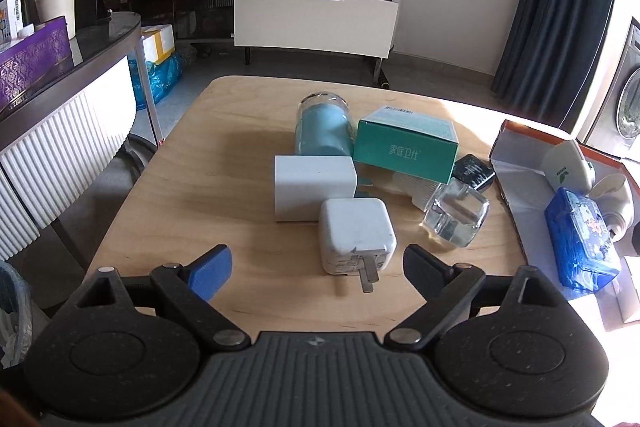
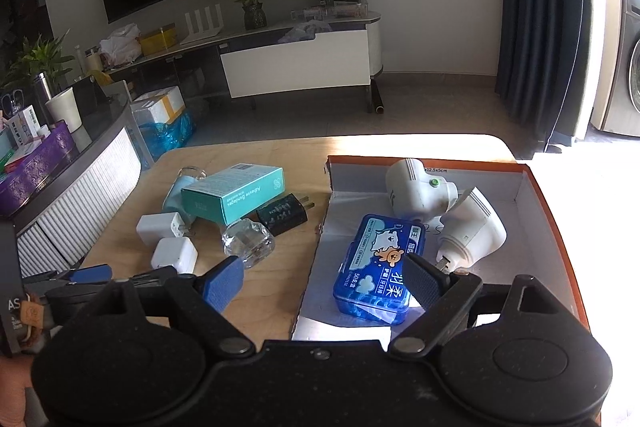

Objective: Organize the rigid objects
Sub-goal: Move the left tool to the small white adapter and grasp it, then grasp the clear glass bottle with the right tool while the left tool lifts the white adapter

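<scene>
- Your left gripper (image 1: 318, 269) is hovering with its jaws spread wide and holding nothing, lined up on the white charger (image 1: 357, 235) lying just beyond the fingertips, its prongs pointing toward you.
- Your right gripper (image 2: 324, 281) is also spread and carrying nothing, hanging over the near left corner of the orange-rimmed box (image 2: 552, 203), where the blue floss case (image 2: 376, 265) and two white plug-in devices (image 2: 420, 193) are already lying.
- You are, I judge, at the pick-up stage for the next item: part of the pile is boxed, the rest is waiting on the table.
- The next move is calling for a short advance and a squeeze across the charger's flat sides, keeping clear of the prongs and the white block (image 1: 314, 187) touching it on the far side.
- Still lying loose are the teal carton (image 1: 406, 147), the clear cube (image 1: 456, 215), the black adapter (image 1: 474, 171) and the blue-filled jar (image 1: 324, 129).
- The wooden table (image 1: 192, 203) is standing in a living room, with sun falling on its right side, a TV cabinet (image 1: 316, 23) far off, and dark curtains (image 1: 556, 7) at right.
</scene>
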The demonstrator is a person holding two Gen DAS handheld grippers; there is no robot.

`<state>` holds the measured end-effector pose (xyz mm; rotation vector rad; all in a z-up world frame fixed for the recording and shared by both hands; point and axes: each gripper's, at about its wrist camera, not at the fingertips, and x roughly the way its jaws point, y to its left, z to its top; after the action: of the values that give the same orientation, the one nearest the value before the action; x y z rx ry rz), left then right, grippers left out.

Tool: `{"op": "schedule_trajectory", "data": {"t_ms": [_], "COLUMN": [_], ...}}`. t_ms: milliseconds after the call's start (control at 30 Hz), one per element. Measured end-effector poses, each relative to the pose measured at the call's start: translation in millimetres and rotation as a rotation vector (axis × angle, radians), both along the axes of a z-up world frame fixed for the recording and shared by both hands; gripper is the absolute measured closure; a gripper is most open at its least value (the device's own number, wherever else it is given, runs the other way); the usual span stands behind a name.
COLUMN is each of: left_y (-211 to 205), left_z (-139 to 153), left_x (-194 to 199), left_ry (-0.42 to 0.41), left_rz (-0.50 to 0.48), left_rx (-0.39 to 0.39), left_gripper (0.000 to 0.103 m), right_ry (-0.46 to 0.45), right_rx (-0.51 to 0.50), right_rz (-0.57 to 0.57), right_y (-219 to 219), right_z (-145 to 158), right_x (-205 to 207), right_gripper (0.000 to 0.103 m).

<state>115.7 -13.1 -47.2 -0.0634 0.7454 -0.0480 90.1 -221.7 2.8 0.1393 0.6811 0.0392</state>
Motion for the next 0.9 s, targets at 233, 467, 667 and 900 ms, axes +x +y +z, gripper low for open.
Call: {"op": "schedule_trajectory", "data": {"t_ms": [233,467,667,900], "left_y": [-8,-7,8,28], "left_z": [-6,-10,-5,3], "left_x": [17,14,-2,-18], "left_ry": [-0.007,-0.030,-0.026,-0.034], "left_rz": [-0.037,-0.094,-0.085,-0.068], "left_rx": [0.011,0.005,-0.026,-0.067], "left_gripper": [0.034,0.061,0.061,0.061], "right_ry": [0.016,0.046,0.092,0.183], "right_rx": [0.006,0.003,0.001,-0.047], "right_rz": [0.031,0.118,0.224,0.296], "right_y": [5,20,41,64], "right_z": [-6,-14,-25,-55], "right_x": [9,31,67,118], "right_gripper": [0.001,0.001,0.001,0.005]}}
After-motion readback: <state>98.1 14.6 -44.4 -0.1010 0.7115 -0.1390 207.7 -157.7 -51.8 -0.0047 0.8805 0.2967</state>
